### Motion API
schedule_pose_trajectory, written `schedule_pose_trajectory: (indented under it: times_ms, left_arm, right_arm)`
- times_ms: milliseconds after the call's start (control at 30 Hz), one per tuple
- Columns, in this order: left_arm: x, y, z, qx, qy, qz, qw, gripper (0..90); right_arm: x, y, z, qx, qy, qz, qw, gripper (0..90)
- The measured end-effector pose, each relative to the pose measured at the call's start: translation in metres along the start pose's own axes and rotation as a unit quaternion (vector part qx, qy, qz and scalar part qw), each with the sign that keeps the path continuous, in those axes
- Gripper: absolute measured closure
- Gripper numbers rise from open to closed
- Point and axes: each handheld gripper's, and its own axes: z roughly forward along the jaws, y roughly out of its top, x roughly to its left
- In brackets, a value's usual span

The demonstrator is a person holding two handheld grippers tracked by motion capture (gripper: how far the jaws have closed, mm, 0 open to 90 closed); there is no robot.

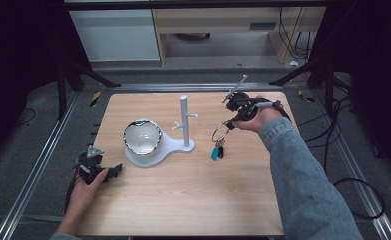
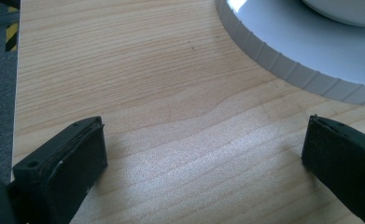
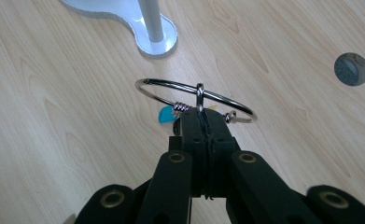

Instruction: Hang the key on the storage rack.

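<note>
Right gripper (image 3: 203,116): jaws pinching my key ring (image 3: 196,95), unhung | left gripper (image 2: 203,154): spread, idle | stand (image 1: 184,122) awaits.

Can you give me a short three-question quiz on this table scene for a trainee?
1. True or false: the right gripper is shut on the key ring.
2. The bowl sits on: A) bare table, B) the white stand's base, C) the left gripper.
3. How do the left gripper's jaws stand?

Key: 1 true. 2 B. 3 Open, wide apart over bare wood.
</note>
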Motion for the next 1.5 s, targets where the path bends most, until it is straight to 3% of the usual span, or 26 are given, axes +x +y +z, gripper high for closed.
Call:
schedule_pose_trajectory:
  times_ms: [767,1500]
  left_arm:
    - [0.0,0.0,0.0,0.0,0.0,0.0,1.0,0.0]
    - [0.0,0.0,0.0,0.0,0.0,0.0,1.0,0.0]
  right_arm:
    - [0.009,0.026,-0.019,-0.023,0.003,-0.02,0.9995,89.0]
    - [0.021,0.054,-0.033,-0.024,-0.004,-0.042,0.9988,89.0]
